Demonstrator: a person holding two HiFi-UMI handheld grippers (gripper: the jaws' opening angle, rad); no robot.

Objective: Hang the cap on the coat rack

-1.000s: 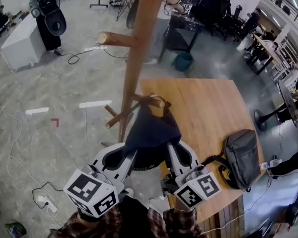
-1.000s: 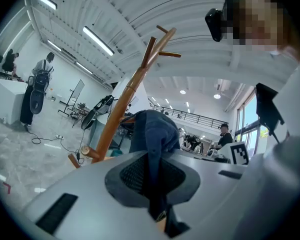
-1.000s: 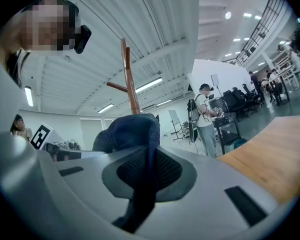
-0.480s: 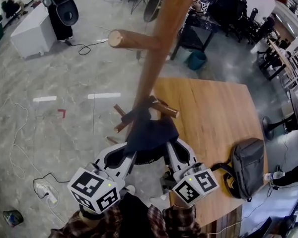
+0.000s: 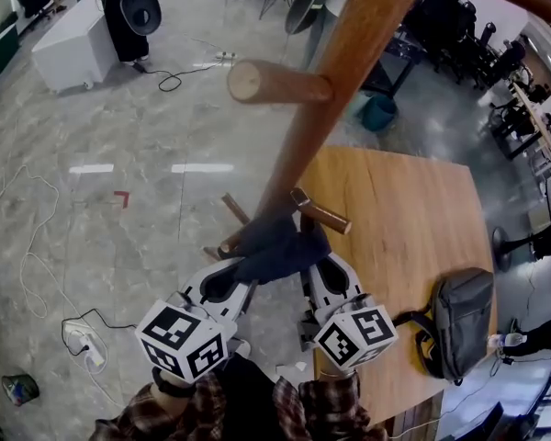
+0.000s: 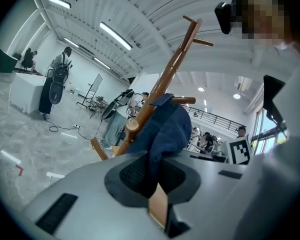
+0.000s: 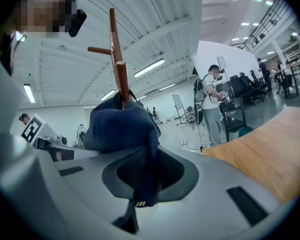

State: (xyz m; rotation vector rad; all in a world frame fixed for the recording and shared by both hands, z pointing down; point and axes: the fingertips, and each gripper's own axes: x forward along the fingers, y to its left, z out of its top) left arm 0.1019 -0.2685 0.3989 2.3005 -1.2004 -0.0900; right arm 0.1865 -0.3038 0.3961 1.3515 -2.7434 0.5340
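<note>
The dark blue cap (image 5: 277,244) sits against the wooden coat rack pole (image 5: 335,81), by its lower pegs (image 5: 323,216). My left gripper (image 5: 241,281) is shut on the cap's left edge. The right gripper (image 5: 314,266) is shut on its right edge. In the left gripper view the cap (image 6: 166,126) bunches up out of the shut jaws, in front of the coat rack (image 6: 176,64). Seen from the right gripper, the cap (image 7: 121,125) covers the base of the coat rack (image 7: 116,49), and its cloth hangs down between the jaws. A higher peg (image 5: 277,83) juts out to the left.
A wooden table (image 5: 399,205) stands right of the rack, with a grey backpack (image 5: 461,322) at its near right corner. A teal bin (image 5: 379,113) sits beyond the table. Cables and a power strip (image 5: 84,355) lie on the floor at left. A white cabinet (image 5: 66,51) is far left.
Both grippers have sunk with the cap, which now sits lower and more bunched at the lower pegs. The rack pole looms larger and closer in the head view.
</note>
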